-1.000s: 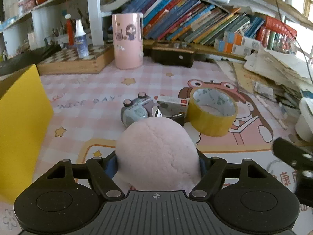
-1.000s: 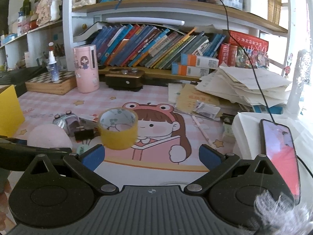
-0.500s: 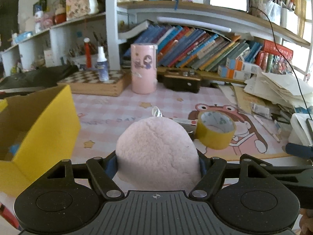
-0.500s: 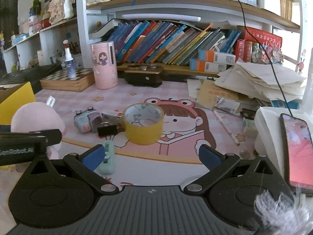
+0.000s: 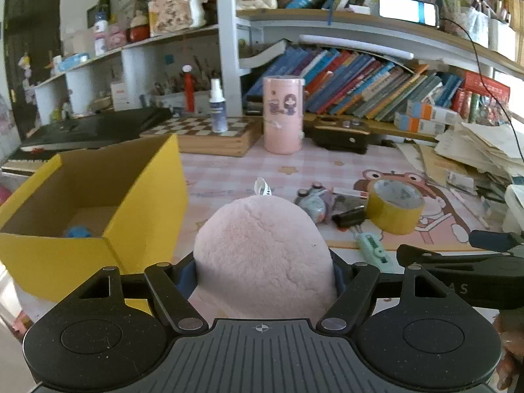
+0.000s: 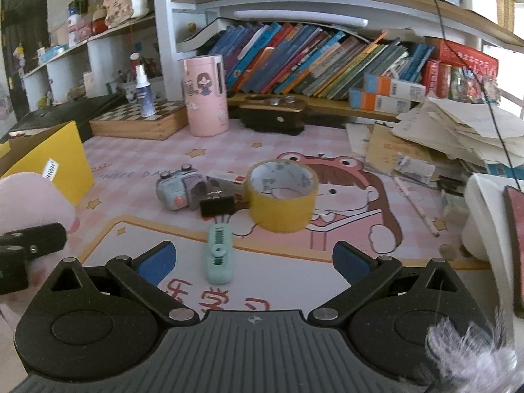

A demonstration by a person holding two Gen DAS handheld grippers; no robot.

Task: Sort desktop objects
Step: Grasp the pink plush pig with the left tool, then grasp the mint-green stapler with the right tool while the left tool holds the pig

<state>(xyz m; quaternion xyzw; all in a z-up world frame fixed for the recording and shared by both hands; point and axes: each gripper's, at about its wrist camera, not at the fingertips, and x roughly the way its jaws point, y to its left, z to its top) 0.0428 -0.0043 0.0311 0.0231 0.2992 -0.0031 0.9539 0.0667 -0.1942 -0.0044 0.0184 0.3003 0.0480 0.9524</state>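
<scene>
White shelving [image 5: 226, 65] crammed with leaning books [image 6: 311, 62] backs the daylit pink-matted desk [image 6: 137, 150]

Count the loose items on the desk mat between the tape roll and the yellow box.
3, not counting the tape roll: a grey toy camera, a black binder clip against it, and a mint correction tape nearest the right gripper. A flat packet behind them is partly hidden.

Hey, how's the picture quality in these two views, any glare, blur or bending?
Left wrist view: the shelves bow from the fisheye, the window at right is blown out, the pink plush is sharp. Right wrist view: same bowing, and the phone at the right edge smears.
</scene>
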